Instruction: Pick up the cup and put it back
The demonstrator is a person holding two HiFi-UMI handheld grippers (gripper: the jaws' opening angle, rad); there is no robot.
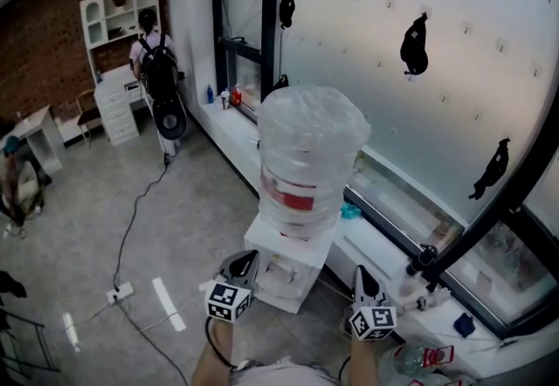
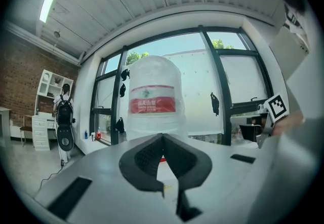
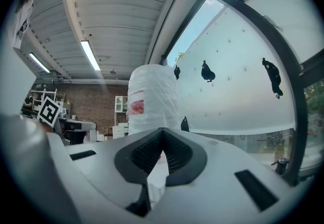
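Observation:
No cup shows in any view. A white water dispenser (image 1: pixel 288 266) stands in front of me, carrying a big plastic-wrapped water bottle (image 1: pixel 307 161) with a red label. My left gripper (image 1: pixel 241 271) hovers at the dispenser's near left corner, its jaws shut with nothing between them. In the left gripper view the left gripper (image 2: pixel 162 139) points at the bottle (image 2: pixel 154 99). My right gripper (image 1: pixel 362 278) is just right of the dispenser, also shut and empty. In the right gripper view the right gripper (image 3: pixel 162 133) faces the bottle (image 3: pixel 151 99) too.
A windowsill (image 1: pixel 384 244) runs behind the dispenser under tall windows, with a teal object (image 1: pixel 351 211) on it. A person with a backpack (image 1: pixel 157 65) stands by a white shelf (image 1: pixel 118 22) at the far left. A cable and power strip (image 1: pixel 120 292) lie on the floor.

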